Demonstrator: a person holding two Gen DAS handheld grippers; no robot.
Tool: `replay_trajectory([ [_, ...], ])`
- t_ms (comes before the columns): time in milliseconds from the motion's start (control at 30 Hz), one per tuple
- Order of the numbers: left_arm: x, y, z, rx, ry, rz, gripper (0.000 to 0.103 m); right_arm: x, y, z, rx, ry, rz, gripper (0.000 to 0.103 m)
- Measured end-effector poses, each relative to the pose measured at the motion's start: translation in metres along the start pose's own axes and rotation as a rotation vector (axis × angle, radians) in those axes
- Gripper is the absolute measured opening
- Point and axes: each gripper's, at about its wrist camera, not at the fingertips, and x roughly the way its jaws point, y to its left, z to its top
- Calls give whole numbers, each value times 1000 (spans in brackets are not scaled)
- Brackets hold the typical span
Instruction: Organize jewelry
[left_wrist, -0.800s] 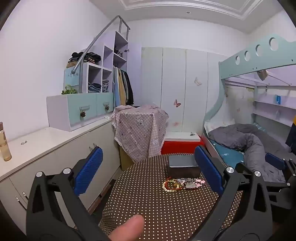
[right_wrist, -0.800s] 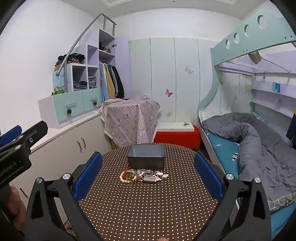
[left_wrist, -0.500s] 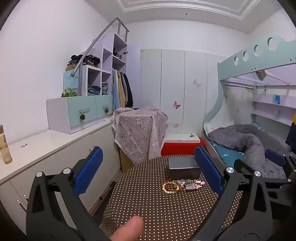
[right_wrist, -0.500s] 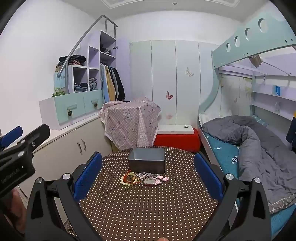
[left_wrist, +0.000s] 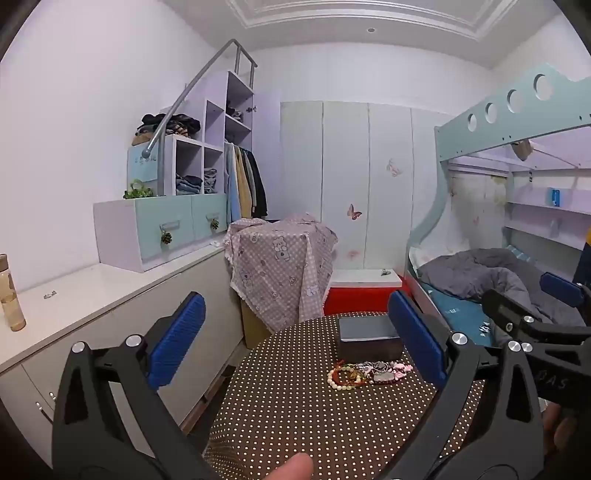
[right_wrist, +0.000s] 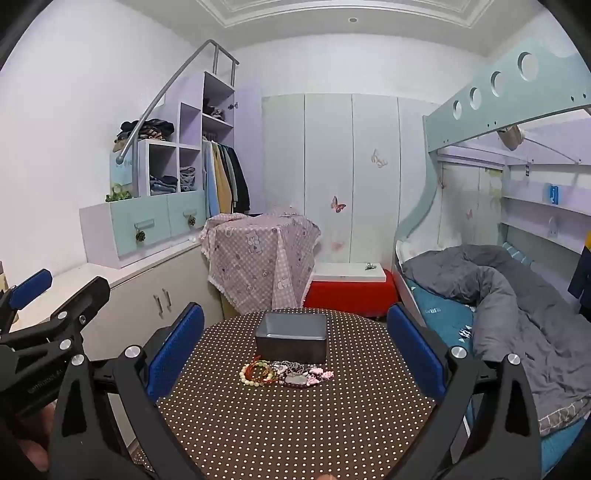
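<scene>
While both claws hang above the near edge of the round counter (right_wrist: 295, 424), neither grips anything: the left claw (left_wrist: 295, 332) and the right claw (right_wrist: 295, 336) each stand fully spread, blue pads wide apart, nothing between them. A fingertip (left_wrist: 291, 467) shows at six o'clock in the left view. Farther on, a heap of jewelry (right_wrist: 286, 373), beaded bracelets and pink pieces, lies on the dotted cloth at mid-counter. Just beyond it at twelve o'clock stands an open grey box (right_wrist: 291, 338), close to the heap. A bunk bed (right_wrist: 517, 295) lies at three o'clock.
</scene>
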Motion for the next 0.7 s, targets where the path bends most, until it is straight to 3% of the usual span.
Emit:
replay_trajectory([
  [700, 9, 2, 2, -16, -8, -7, 97, 5, 0, 4, -13, -27, -6, 96],
])
